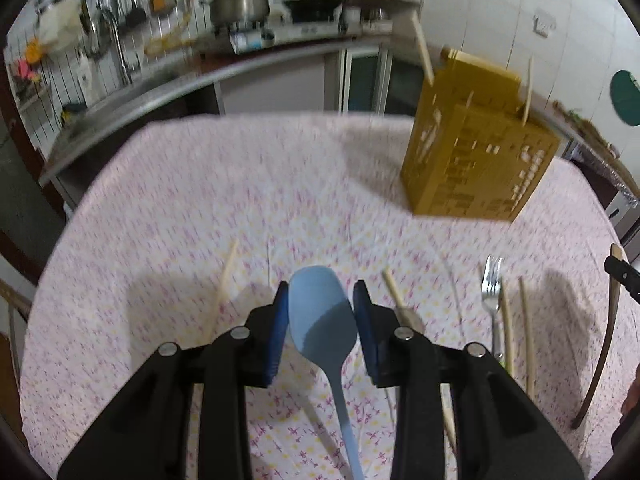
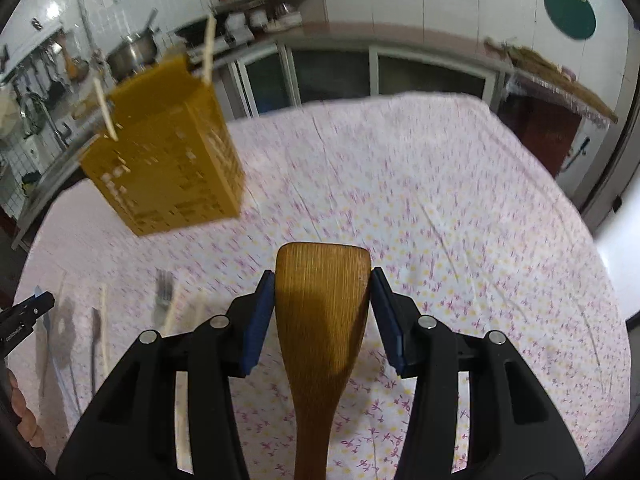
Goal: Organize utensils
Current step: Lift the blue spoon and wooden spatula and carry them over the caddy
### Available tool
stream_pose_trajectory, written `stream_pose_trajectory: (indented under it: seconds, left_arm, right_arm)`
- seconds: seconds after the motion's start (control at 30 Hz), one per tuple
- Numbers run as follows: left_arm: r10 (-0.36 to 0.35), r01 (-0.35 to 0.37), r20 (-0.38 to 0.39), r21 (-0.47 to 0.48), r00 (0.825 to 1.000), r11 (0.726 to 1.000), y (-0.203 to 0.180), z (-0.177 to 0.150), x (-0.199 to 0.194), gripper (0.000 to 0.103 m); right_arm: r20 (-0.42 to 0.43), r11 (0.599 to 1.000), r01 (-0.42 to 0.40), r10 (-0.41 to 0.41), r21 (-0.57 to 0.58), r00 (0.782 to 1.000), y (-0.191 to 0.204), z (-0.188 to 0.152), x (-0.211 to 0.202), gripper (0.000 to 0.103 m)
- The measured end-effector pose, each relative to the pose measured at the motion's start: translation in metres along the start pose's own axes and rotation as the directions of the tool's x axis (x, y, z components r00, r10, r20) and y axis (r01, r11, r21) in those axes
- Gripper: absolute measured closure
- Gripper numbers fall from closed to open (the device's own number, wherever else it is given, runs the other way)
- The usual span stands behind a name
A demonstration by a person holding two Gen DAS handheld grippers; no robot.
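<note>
Left view only — blue spoon; right — wooden spatula.

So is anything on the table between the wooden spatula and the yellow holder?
Nothing visible. Bare tablecloth lies between the spatula and the holder; the fork and chopsticks lie off left.
</note>
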State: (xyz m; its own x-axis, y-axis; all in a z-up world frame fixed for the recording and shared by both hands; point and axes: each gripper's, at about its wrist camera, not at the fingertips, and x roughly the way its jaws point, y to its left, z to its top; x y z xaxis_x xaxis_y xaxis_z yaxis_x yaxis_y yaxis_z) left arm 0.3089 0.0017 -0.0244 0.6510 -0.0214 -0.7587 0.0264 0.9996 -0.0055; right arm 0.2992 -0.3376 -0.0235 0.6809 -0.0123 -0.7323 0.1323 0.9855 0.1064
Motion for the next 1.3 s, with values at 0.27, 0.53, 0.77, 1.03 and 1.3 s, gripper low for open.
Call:
stream_pose_trajectory:
  seconds: [0.27, 0.53, 0.77, 1.03, 1.3]
  left_arm:
    - [-0.013, 0.010, 0.160, 0.016, 0.987, 1.000, -0.005, 0.017, -0.022, 0.070]
    - [-0.029, 0.018, 0.258, 0.044, 0.966, 0.999, -0.015, 0.031, -0.043, 0.070]
    - [-0.034, 0.017, 0.286, 0.062, 0.958, 0.998, -0.021, 0.046, -0.053, 0.070]
    - [-0.053, 0.028, 0.313, 0.084, 0.948, 0.996, -0.032, 0.073, -0.066, 0.070]
    - [-0.105, 0.073, 0.352, 0.103, 0.930, 0.992, -0.053, 0.108, -0.080, 0.070]
  right_arm:
    - [0.183, 0.998, 0.008, 0.003, -0.060, 0.983, 0.022, 0.010, -0.047, 0.055]
    - [0.303, 0.995, 0.012, 0.020, -0.102, 0.953, 0.041, 0.025, -0.072, 0.055]
    - [0.320, 0.994, -0.009, 0.044, -0.109, 0.946, 0.049, 0.039, -0.072, 0.055]
    - [0.334, 0.994, -0.025, 0.061, -0.111, 0.941, 0.056, 0.059, -0.071, 0.055]
    - [0.386, 0.992, -0.036, 0.080, -0.120, 0.919, 0.066, 0.095, -0.084, 0.055]
